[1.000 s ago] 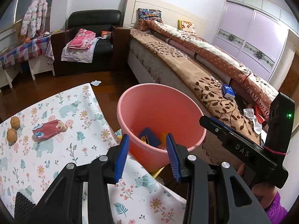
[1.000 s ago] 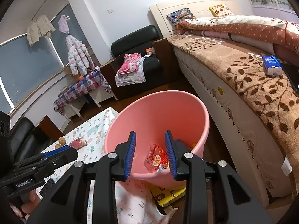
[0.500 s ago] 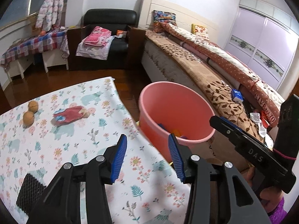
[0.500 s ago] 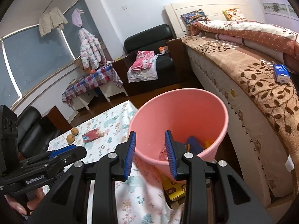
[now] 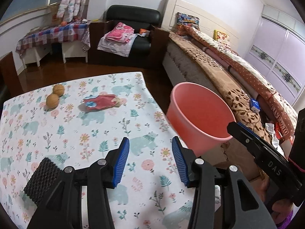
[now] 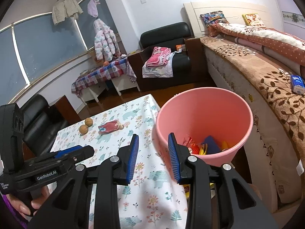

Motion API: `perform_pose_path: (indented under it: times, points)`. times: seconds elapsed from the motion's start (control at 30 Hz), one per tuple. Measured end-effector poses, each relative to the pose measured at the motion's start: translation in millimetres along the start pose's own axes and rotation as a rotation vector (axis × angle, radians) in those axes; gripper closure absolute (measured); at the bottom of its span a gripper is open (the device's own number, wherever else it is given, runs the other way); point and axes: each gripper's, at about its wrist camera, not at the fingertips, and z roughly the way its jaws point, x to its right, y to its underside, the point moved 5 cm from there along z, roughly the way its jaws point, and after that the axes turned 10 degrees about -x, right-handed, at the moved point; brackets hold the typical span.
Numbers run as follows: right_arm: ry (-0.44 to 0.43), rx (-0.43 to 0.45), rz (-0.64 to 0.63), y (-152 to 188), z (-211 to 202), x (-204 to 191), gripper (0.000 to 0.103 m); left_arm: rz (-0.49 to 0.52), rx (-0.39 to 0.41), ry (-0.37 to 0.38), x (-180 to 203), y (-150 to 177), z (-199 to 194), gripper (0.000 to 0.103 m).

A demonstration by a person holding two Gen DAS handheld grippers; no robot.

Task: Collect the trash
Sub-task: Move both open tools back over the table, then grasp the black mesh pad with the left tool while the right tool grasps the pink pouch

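A pink bin [image 5: 200,114] stands on the floor between the table and the bed, and the right wrist view shows red, yellow and blue wrappers [image 6: 202,145] lying inside the bin [image 6: 205,118]. On the floral tablecloth lies a red wrapper [image 5: 101,103] [image 6: 109,126], with two walnuts [image 5: 55,95] [image 6: 85,126] to its left. My left gripper [image 5: 150,143] hovers open over the table's near part, nothing between its blue pads. My right gripper [image 6: 153,139] is open and empty too, above the table edge beside the bin.
A black mesh block [image 5: 42,179] sits on the table [image 5: 28,133] at the near left. The bed [image 6: 266,87] runs along the right with a blue tissue pack [image 6: 297,84] on it. Behind the table are a black armchair [image 5: 131,43] with clothes and a checked side table [image 5: 47,36].
Both grippers have drawn back from above the bin and shifted left over the table. The left jaws stand slightly wider than a second ago. The right jaws keep the same gap.
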Motion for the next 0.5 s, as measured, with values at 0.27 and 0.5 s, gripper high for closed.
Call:
perform_pose_path:
  times: [0.27, 0.5]
  points:
    - [-0.01, -0.032, -0.029, 6, 7, -20, 0.07, -0.017, -0.002, -0.011, -26, 7, -7, 0.057]
    - [-0.048, -0.074, -0.05, 11, 22, -32, 0.07, 0.028, 0.017, -0.058, -74, 30, -33, 0.055]
